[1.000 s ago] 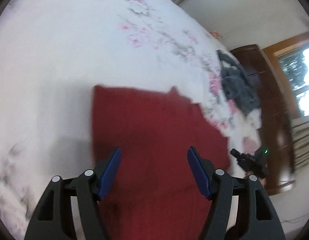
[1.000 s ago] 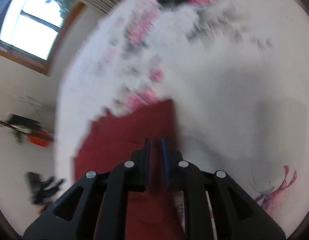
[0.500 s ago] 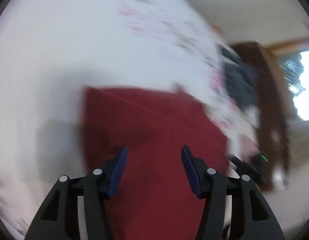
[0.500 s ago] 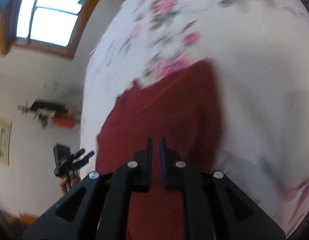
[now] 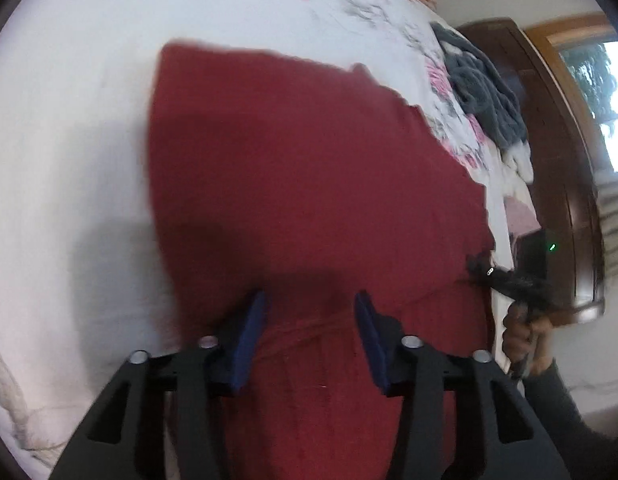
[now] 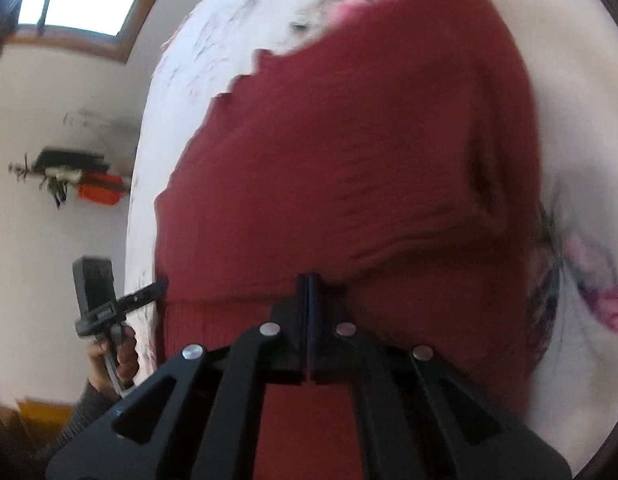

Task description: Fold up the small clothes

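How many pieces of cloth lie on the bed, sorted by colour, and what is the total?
Red: 1, the red garment, spread on the floral bedsheet.
Dark grey: 1, the grey bundle near the headboard.
White: 1, a small white piece beside the bundle; its kind is unclear.
Pink: 1, a pink piece at the bed's edge.
Total: 4.
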`<state>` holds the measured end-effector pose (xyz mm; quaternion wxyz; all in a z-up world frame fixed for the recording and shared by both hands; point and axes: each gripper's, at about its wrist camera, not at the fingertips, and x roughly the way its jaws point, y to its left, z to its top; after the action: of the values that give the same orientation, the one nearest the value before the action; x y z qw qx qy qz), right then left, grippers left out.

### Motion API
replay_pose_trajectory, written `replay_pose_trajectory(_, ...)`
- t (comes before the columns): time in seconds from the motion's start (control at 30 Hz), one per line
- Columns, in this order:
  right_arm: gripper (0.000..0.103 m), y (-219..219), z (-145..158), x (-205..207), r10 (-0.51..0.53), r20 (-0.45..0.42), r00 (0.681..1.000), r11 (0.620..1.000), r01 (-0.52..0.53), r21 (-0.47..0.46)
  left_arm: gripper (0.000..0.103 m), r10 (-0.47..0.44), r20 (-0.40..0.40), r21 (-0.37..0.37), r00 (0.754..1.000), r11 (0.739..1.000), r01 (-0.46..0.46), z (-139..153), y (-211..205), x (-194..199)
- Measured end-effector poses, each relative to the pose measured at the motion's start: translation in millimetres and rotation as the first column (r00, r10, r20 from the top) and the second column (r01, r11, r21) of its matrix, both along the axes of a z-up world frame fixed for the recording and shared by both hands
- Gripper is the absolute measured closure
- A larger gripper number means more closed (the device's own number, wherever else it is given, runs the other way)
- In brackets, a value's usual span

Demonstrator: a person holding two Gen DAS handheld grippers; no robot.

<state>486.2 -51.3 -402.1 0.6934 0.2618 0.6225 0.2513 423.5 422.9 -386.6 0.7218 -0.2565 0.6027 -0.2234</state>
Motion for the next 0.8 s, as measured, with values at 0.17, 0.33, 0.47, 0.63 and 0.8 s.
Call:
replay_pose_trajectory(0.17, 0.08, -16.4, 53.1, -34.7, -0.026, 0.039, 0.999, 0.998, 0.024, 0.062, 0.04, 0.039, 0.032, -0.077, 0.999, 0.996, -0.036, 43.5, 7.5, -35.8)
replay_pose_trajectory(0.33, 0.056, -47.1, 72.3, -119.9, 0.041, -0.047, 0.998, 0.999, -0.04, 0.012, 0.038, 0.005, -0.006, -0.089, 1.0, 0.996, -0.005, 63.1, 23.1, -135.9)
replay_pose_trajectory(0.47, 0.047, -88.9, 74.8, -201.4, 0.02, -0.139, 0.99, 1.0, -0.021, -0.002, 0.035, 0.025, -0.081, -0.119, 0.996, 0.992, -0.035, 56.7, 43.6, -236.7)
replay_pose_trajectory(0.63, 0.047, -128.8, 61.3, -278.5, -0.02, -0.249, 0.968, 0.999, 0.012, -0.032, 0.035, 0.097, -0.187, -0.123, 0.978, 0.985, -0.121, 32.4, 66.2, -320.6)
replay_pose_trajectory(0.8, 0.047, -145.9, 55.3, -314.2, -0.064, -0.286, 0.956, 0.998, 0.058, -0.028, 0.035, 0.128, -0.26, -0.165, 0.957, 0.971, -0.175, 12.8, 65.0, -359.5)
